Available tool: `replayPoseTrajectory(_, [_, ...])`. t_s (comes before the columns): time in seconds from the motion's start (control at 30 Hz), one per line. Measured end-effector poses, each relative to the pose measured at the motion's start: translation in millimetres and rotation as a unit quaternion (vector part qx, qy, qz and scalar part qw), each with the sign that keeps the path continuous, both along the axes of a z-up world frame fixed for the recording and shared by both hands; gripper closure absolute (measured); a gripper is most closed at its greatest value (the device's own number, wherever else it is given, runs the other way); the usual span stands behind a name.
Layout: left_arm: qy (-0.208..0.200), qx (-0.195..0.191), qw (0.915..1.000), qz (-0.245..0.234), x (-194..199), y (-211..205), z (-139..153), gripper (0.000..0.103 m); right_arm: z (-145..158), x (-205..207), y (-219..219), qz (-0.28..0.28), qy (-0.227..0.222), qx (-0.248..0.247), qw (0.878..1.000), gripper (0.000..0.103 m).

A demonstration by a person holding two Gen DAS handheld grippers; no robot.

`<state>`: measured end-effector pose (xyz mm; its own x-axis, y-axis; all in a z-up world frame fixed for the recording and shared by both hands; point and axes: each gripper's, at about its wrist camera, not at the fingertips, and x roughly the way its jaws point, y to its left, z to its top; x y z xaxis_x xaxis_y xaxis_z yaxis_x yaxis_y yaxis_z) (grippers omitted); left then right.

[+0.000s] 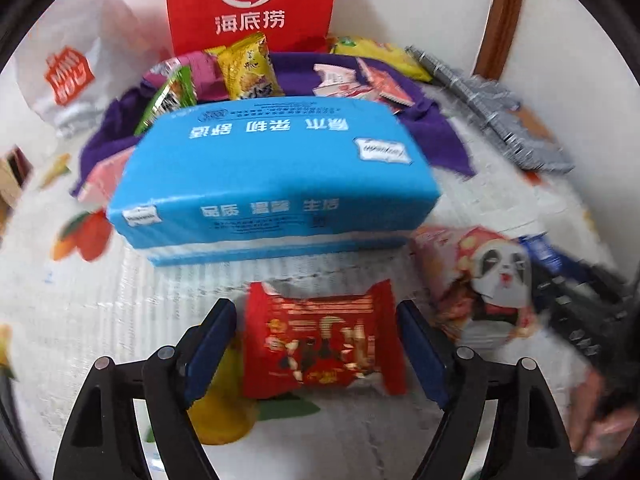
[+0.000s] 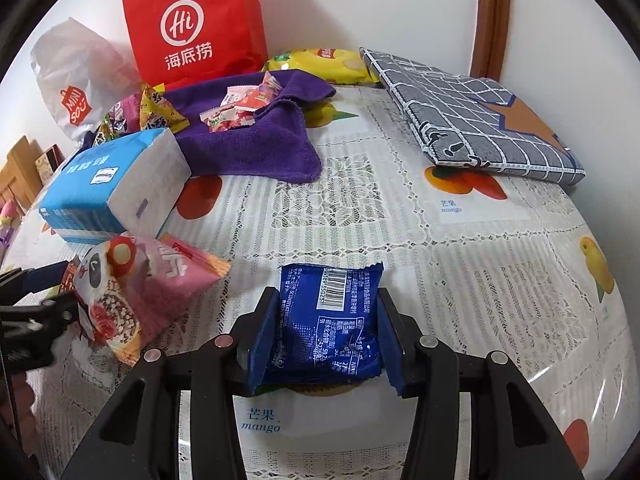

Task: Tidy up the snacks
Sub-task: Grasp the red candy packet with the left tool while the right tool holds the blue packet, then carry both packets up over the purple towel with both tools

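Note:
A red snack packet (image 1: 320,344) lies flat on the lace tablecloth between the blue pads of my left gripper (image 1: 316,306). The jaws stand open, with a narrow gap on each side of the packet. My right gripper (image 2: 326,292) is shut on a blue snack packet (image 2: 324,332), barcode side up, both pads pressing its edges. A pink bag with a panda face (image 2: 132,288) lies between the two grippers, and it also shows at the right in the left wrist view (image 1: 480,288). More small snacks (image 2: 236,108) rest on a purple cloth (image 2: 248,148) farther back.
A blue tissue pack (image 1: 272,168) sits right behind the red packet. A red paper bag (image 2: 196,24) and a white plastic bag (image 2: 80,76) stand against the wall, with a yellow chip bag (image 2: 320,64) beside them. A grey checked folded cover (image 2: 480,120) lies at the back right.

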<state>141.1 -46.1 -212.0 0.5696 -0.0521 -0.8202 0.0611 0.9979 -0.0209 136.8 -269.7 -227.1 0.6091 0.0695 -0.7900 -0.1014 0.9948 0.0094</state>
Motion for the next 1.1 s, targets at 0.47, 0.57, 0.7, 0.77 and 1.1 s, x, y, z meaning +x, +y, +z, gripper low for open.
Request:
replayPoseTrajectory(0.47, [-0.006, -0.022, 0.9976, 0.065, -23.3, 100.7, 7.7, 0.054, 2.6, -5.0, 8.2, 0.017, -0.002, -0.011, 1.0, 0.058])
replayPoseTrajectory(0.57, [-0.018, -0.013, 0.9971, 0.073, -28.4, 109.9, 4.7, 0.051, 2.3, -13.7, 21.2, 0.06, -0.004, -0.018, 0.998, 0.058])
replayPoseTrajectory(0.7, [-0.04, 0.018, 0.997, 0.064, -31.6, 102.0, 0.3, 0.046, 3.1, -22.6, 28.5, 0.088, -0.009, -0.028, 0.996, 0.051])
replayPoseTrajectory(0.77, [-0.042, 0.018, 0.997, 0.063, -33.0, 102.5, 0.1, 0.046, 2.8, -23.2, 23.8, 0.073, -0.005, -0.026, 0.997, 0.038])
replayPoseTrajectory(1.1, [-0.038, 0.008, 0.9981, 0.048, -31.3, 100.3, -0.6, 0.04, 1.9, -23.5, 21.5, 0.057, -0.001, -0.013, 0.998, 0.047])
